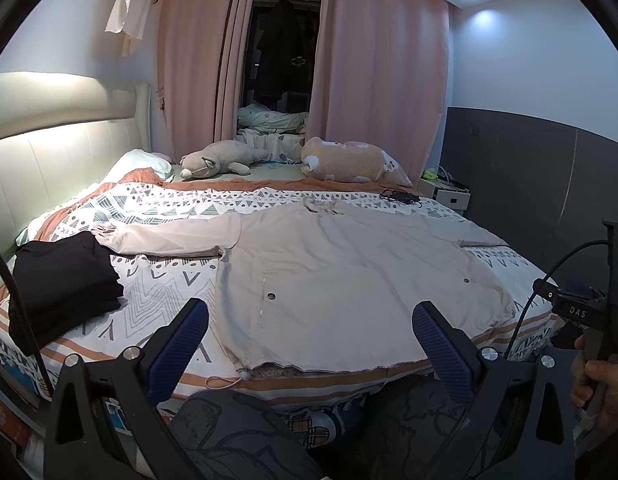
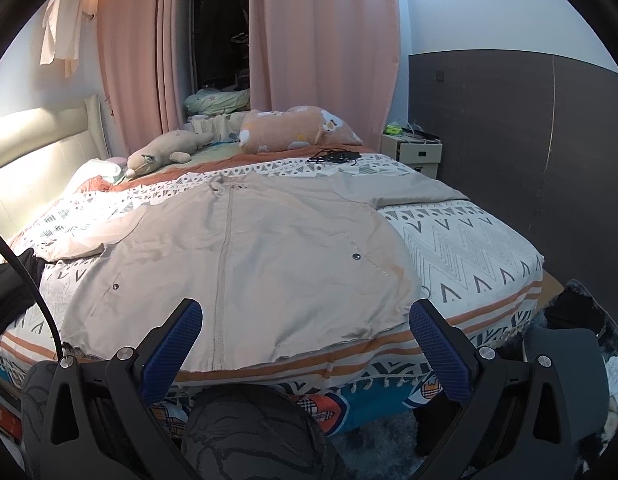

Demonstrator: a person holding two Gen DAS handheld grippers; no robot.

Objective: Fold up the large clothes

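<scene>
A large beige zip jacket (image 1: pixel 341 264) lies spread flat, front up, on the patterned bedspread (image 1: pixel 161 280), sleeves stretched out to both sides. In the right wrist view the jacket (image 2: pixel 245 248) fills the middle of the bed, its hem at the near edge. My left gripper (image 1: pixel 311 316) hovers open just short of the hem, its blue pads empty. My right gripper (image 2: pixel 305 316) is open too, held before the hem with nothing between its fingers. A hand (image 1: pixel 601 384) holds the other gripper's handle at the right edge of the left wrist view.
A folded black garment (image 1: pixel 65 280) sits on the bed's left side. A plush toy (image 1: pixel 217 158) and a pillow (image 1: pixel 353 162) lie at the far end, with a black cable (image 2: pixel 335 156) near them. A nightstand (image 2: pixel 413 150) stands by the dark wall. A person's patterned knees (image 2: pixel 253 432) are below.
</scene>
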